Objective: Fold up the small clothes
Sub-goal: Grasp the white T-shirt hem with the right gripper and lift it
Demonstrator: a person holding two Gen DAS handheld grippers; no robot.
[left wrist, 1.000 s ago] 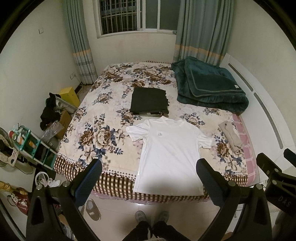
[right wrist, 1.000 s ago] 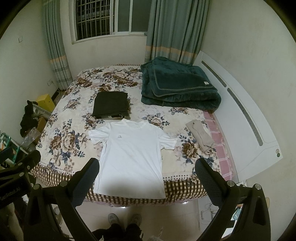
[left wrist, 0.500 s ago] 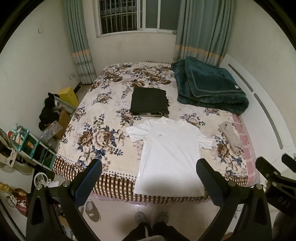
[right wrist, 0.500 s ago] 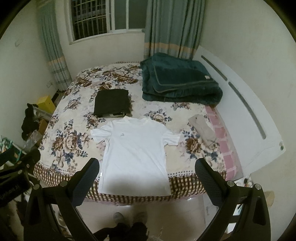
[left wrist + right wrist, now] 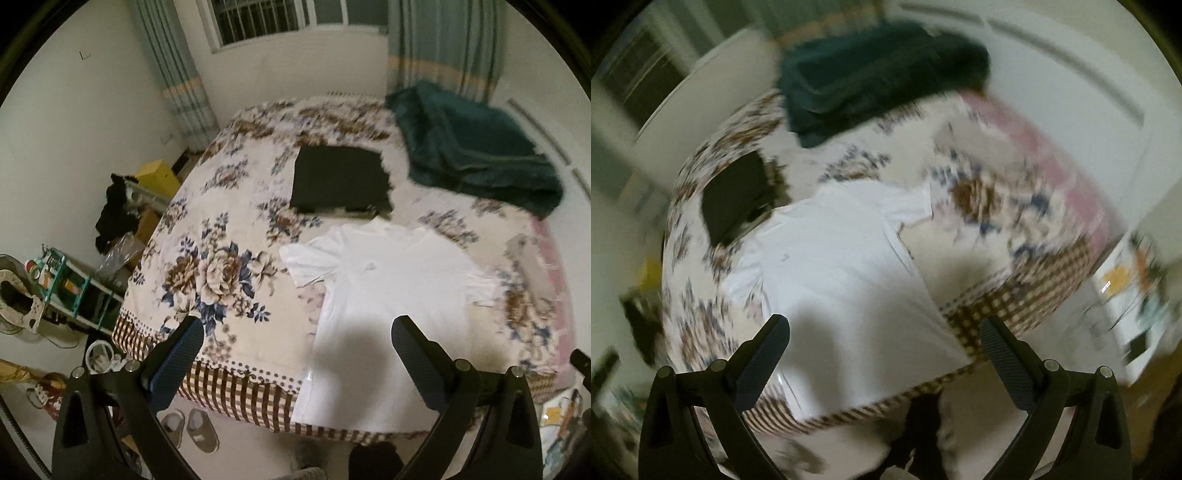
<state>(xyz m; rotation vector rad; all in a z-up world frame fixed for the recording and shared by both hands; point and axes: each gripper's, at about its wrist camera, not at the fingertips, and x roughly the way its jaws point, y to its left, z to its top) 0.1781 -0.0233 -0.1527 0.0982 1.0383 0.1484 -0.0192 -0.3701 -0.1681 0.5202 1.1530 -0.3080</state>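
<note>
A white T-shirt point(image 5: 384, 295) lies flat on the floral bed point(image 5: 221, 266), collar away from me, its hem hanging over the near edge. It also shows in the blurred right wrist view point(image 5: 834, 266). My left gripper point(image 5: 295, 332) is open and empty, above the bed's near edge at the shirt's lower left side. My right gripper point(image 5: 884, 332) is open and empty, above the shirt's lower part near its right hem. A folded dark garment point(image 5: 340, 181) lies beyond the collar. A beige garment point(image 5: 524, 247) lies at the bed's right side, blurred.
A dark green blanket point(image 5: 476, 147) is piled at the bed's far right, next to the white headboard point(image 5: 1071, 66). A shelf unit point(image 5: 74, 288), boxes and clutter stand on the floor left of the bed. Slippers point(image 5: 192, 428) lie below the bed's near edge.
Both grippers have moved down and closer to the bed. The right wrist view has swung and tilted, with strong motion blur. The shirt has not moved.
</note>
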